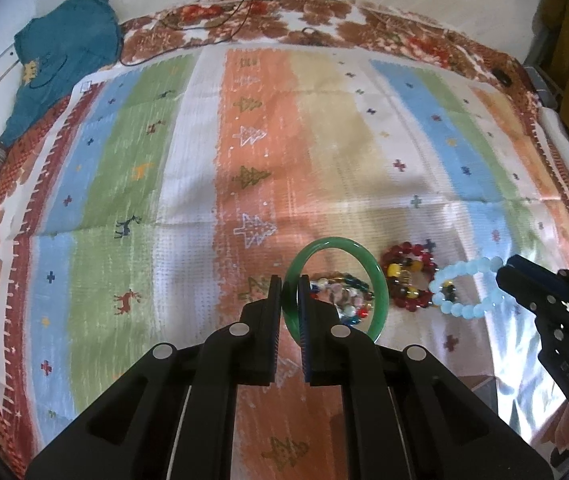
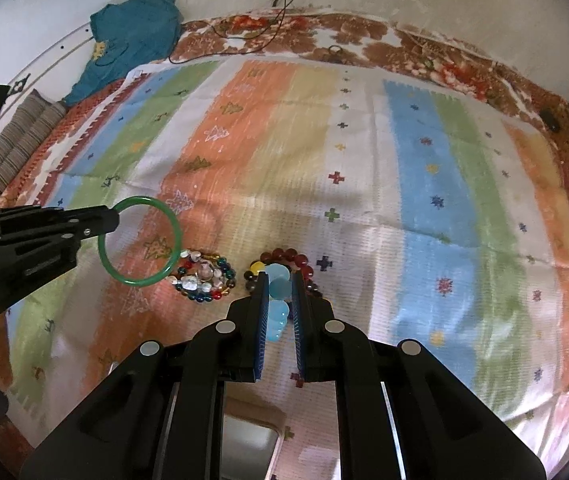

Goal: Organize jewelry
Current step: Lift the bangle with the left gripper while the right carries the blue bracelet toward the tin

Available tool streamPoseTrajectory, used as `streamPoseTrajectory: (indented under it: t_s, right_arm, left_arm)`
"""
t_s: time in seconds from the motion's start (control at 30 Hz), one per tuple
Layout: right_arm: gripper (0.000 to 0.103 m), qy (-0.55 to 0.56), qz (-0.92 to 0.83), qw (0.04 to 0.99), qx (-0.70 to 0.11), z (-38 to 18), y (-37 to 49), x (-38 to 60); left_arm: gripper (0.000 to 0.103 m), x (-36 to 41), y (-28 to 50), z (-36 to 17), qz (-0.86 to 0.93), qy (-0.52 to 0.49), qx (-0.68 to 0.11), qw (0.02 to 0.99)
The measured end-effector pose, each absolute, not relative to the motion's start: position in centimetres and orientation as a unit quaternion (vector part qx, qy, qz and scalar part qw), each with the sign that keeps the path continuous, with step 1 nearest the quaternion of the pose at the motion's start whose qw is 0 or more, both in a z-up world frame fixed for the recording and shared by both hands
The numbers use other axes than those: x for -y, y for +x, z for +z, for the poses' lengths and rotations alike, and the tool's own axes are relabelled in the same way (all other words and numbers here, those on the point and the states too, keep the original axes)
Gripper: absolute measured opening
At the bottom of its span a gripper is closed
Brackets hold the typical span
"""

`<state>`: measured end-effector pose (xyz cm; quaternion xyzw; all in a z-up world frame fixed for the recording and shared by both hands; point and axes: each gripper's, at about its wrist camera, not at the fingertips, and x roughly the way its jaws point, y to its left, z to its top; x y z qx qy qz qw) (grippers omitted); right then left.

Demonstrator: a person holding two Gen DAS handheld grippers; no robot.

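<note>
Two grippers: both are working over the striped mat (image 1: 188, 152), near its front edge.
Left gripper (image 1: 289, 292): its jaws are pinching the green bangle (image 1: 378, 280) by the rim, holding it upright.
Right gripper (image 2: 278, 284): its jaws are closing on the pale blue bead bracelet (image 2: 277, 280), probably to move it.
Waiting: the multicolour bead bracelet (image 2: 204, 276) and red bead bracelet (image 2: 288, 257) are lying between them.
</note>
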<state>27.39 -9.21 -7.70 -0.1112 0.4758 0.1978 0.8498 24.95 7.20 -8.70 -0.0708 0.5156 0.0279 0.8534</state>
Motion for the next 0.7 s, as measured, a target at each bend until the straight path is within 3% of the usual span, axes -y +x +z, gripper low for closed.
streamPoseTrajectory:
  t_s: [0.7]
  right_arm:
    - [0.012, -0.125, 0.195, 0.866, -0.443, -5.7, 23.6, 10.9]
  left_arm:
    - [0.008, -5.0, 20.4, -5.4, -0.012, -0.073, -0.488, 0.87]
